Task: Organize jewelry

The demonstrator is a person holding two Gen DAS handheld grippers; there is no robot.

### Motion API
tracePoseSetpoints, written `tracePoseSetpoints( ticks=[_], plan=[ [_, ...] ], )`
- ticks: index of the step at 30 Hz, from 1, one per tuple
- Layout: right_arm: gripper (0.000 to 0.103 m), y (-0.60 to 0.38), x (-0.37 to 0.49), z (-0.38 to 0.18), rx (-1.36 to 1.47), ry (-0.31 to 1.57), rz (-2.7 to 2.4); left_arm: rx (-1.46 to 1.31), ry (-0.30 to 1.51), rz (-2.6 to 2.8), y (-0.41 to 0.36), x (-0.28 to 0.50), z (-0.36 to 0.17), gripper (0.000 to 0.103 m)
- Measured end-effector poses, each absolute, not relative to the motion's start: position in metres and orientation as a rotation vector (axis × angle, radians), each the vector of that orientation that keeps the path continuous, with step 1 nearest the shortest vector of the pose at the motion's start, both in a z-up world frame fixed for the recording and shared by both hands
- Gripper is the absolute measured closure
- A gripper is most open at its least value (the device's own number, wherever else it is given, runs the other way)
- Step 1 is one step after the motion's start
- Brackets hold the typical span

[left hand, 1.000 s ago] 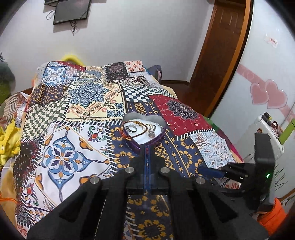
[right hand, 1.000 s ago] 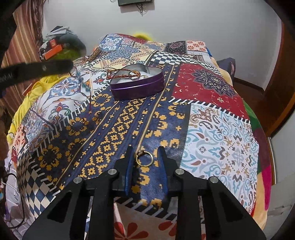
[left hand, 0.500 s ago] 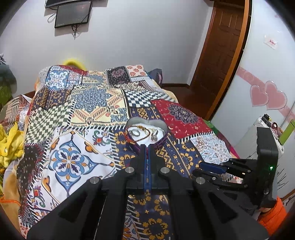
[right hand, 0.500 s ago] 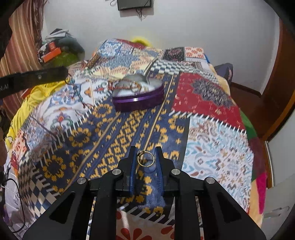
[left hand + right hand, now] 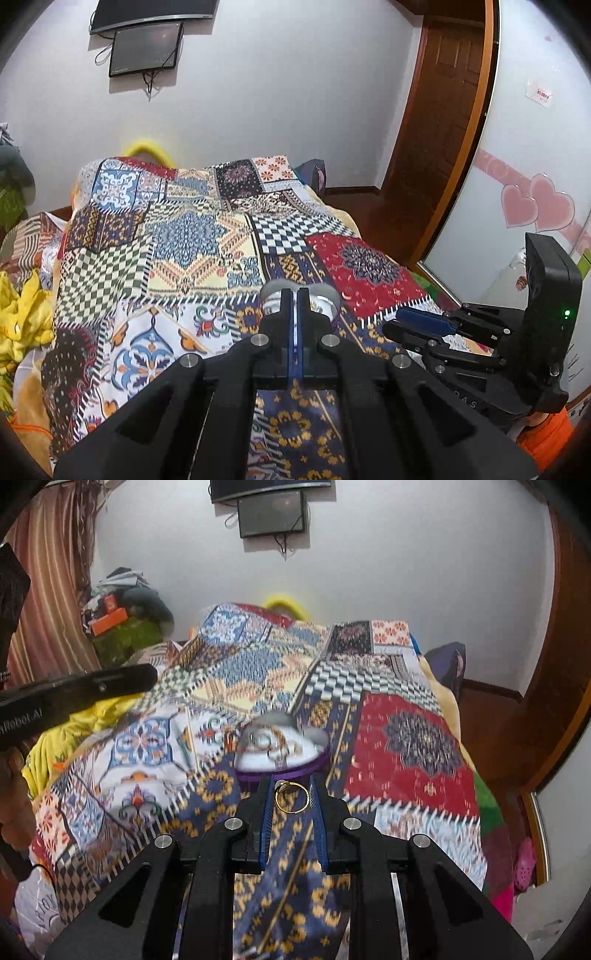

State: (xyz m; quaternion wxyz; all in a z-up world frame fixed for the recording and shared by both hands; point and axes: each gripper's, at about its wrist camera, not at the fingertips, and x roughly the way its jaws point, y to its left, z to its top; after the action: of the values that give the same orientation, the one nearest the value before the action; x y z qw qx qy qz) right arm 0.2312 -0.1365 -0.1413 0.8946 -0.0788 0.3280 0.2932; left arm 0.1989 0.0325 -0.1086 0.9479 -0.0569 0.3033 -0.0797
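Observation:
A purple heart-shaped tin [image 5: 280,755] with a white inside holds several rings and bracelets on the patchwork bedspread [image 5: 402,746]. My right gripper [image 5: 291,797] is shut on a gold ring [image 5: 291,796] and holds it just in front of the tin, above the bed. In the left wrist view the tin [image 5: 325,301] is mostly hidden behind my left gripper [image 5: 294,295], whose fingers are pressed together with nothing visible between them. The right gripper [image 5: 413,321] also shows at the right of that view.
Yellow cloth [image 5: 18,317] lies at the bed's left side. A wooden door [image 5: 443,129] and a white cabinet with pink hearts [image 5: 535,206] stand to the right. A wall screen [image 5: 273,513] hangs above the bed's far end.
My right gripper has closed on the gold ring, lifted it off the bedspread and carried it toward the tin. My left gripper has pulled back and tilted upward.

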Motion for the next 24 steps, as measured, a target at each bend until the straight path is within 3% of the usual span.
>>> tracePoseSetpoints(
  ticks=[12,15,19,24],
  plan=[
    [0.086,-0.131,0.259,-0.136,-0.122,0.653,0.608,-0.118,0.629,-0.155,0.039,0.227,-0.117,0.103],
    [0.086,-0.132,0.262,-0.140,-0.121,0.661,0.610,-0.118,0.706,-0.154,0.045,0.235,-0.136,0.099],
    [0.086,-0.134,0.267,-0.145,-0.118,0.681,0.611,-0.094,0.830,-0.168,0.046,0.244,-0.169,0.082],
    [0.086,-0.138,0.269,-0.149,-0.105,0.697,0.614,-0.048,0.938,-0.175,0.041,0.253,-0.201,0.072]
  ],
)
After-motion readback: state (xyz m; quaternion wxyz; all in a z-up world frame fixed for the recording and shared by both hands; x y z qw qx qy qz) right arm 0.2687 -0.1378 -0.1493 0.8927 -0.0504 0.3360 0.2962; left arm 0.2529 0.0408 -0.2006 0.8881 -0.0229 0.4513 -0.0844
